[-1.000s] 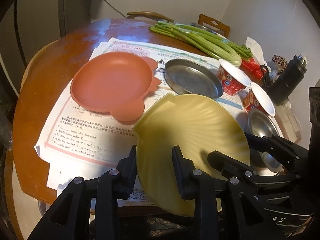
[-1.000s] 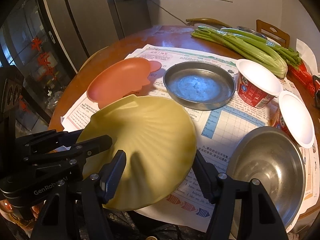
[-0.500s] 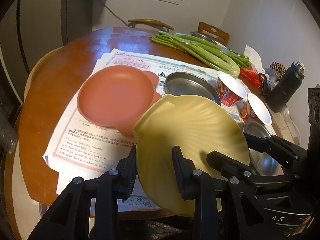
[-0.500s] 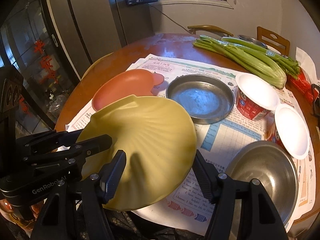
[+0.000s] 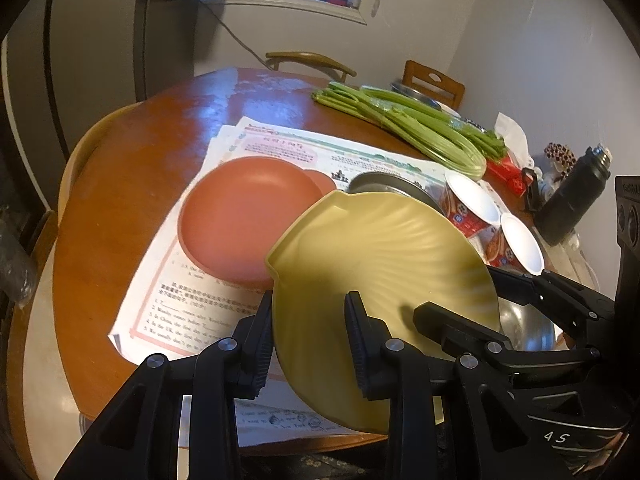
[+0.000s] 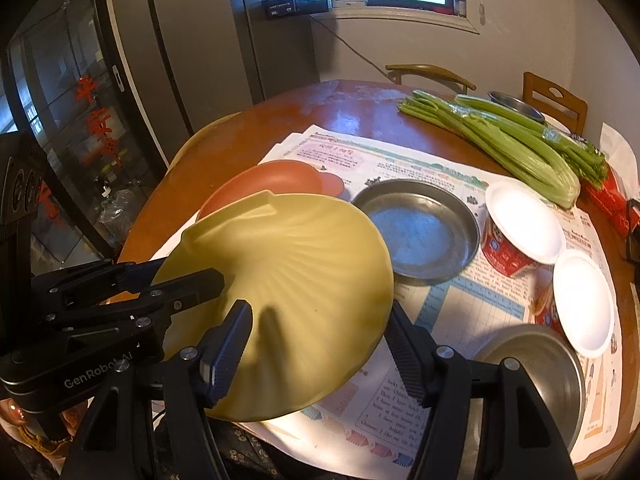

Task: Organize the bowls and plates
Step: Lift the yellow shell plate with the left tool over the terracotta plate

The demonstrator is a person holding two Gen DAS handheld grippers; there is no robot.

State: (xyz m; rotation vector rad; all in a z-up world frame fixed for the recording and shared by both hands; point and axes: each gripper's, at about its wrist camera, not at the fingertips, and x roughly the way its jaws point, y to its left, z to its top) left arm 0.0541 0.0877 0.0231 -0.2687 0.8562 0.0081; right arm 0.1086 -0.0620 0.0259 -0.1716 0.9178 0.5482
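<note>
A yellow shell-shaped plate hangs tilted above the table's near edge, gripped from both sides. My left gripper is shut on its left rim, one finger under and one on top. On the opposite rim my right gripper is shut the same way. An orange plate lies on the papers behind it, partly hidden by the yellow one. A flat metal plate sits to the orange plate's right. A steel bowl rests near the front right.
The round wooden table is covered with printed papers. Two red cups with white lids stand right of the metal plate. Celery lies at the back, a black bottle at the far right. Chairs stand behind.
Both grippers have risen with the yellow plate between them. The table and the dishes on it look lower and farther, and the plate now covers part of the orange plate.
</note>
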